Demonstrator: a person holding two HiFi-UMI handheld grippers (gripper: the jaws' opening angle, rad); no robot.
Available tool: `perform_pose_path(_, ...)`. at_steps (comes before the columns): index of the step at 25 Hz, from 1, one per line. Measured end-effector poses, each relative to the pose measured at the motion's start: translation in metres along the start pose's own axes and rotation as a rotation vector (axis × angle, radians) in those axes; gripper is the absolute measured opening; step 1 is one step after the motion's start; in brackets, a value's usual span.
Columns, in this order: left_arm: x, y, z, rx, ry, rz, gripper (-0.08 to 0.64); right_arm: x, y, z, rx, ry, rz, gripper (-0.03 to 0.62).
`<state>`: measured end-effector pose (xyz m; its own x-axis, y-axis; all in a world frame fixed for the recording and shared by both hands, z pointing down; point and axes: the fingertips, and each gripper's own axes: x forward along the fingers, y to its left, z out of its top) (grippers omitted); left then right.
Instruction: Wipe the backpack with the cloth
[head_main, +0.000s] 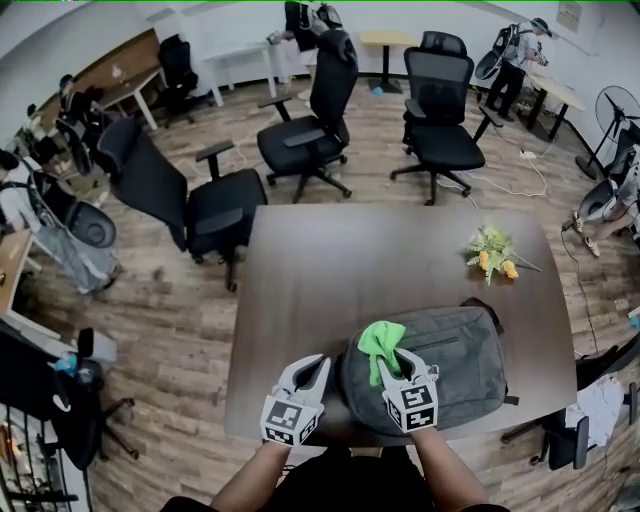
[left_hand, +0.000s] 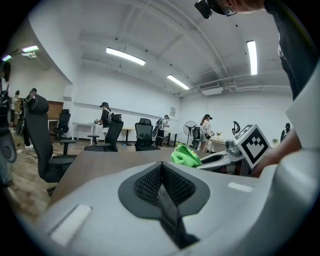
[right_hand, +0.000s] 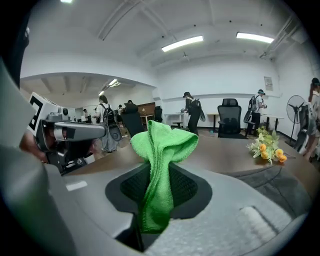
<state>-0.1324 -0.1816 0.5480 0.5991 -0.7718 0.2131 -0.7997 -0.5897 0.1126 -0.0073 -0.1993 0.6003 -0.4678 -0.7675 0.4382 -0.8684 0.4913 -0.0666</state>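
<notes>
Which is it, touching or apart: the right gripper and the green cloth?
Touching. That gripper's own view shows the green cloth pinched between the closed jaws of the right gripper, with its loose end standing up beyond them.

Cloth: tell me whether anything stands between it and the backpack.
Nothing visible does. The right tongs hold the green cloth over the near left part of the grey backpack. The flowers lie apart, farther right, and the shut left tongs are off its left edge.
</notes>
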Motion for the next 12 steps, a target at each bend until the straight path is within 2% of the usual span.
perform_pose_path(8, -0.010, 0.016, -0.021, -0.022, 0.055, 0.062, 0.017, 0.039, 0.020, -0.037, -0.050, 0.130, 0.060, 0.104)
perform_pose_path(12, -0.015, 0.018, -0.031, -0.043, 0.084, 0.080, 0.017, 0.051, 0.017, -0.053, -0.042, 0.191, 0.042, 0.104)
